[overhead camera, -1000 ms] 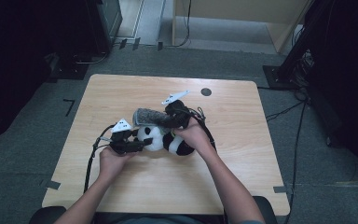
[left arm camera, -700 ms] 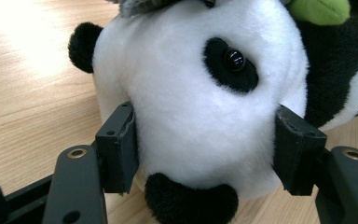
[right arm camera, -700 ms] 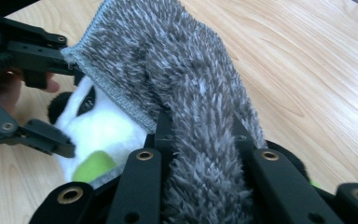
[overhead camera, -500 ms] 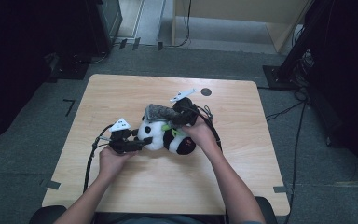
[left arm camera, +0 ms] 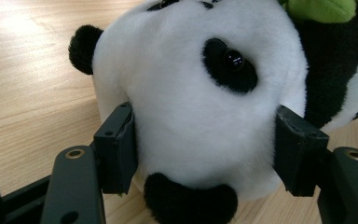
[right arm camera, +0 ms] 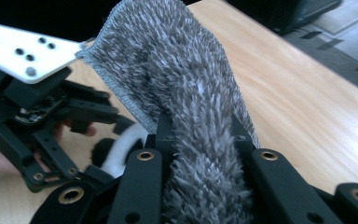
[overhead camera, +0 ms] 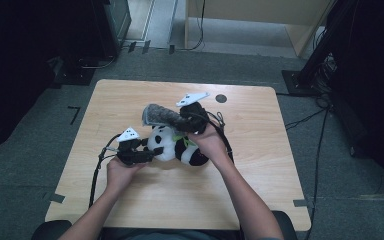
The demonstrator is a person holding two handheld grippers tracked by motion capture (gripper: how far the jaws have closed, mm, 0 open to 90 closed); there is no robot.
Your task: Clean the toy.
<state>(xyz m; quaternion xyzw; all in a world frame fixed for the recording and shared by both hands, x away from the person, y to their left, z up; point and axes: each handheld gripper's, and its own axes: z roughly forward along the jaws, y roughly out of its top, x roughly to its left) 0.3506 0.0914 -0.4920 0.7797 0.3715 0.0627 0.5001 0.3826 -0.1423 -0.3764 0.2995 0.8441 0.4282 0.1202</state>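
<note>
Panda [left arm camera: 200, 107] head sits clamped between left tongs [left arm camera: 209, 154], resting on table [left arm camera: 32, 84].

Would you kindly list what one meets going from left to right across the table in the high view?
Left gripper → plush panda → right gripper holding a grey shaggy cloth → small dark disc.

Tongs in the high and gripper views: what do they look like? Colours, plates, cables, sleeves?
Both tongs are matte black linkage frames with brass-coloured pivot bushings and blocky black pads. The left tongs and the right tongs each carry a white three-cornered plate drilled with small holes. Black cables trail back from each toward the person. Forearms are bare; no sleeves or gloves visible.
</note>
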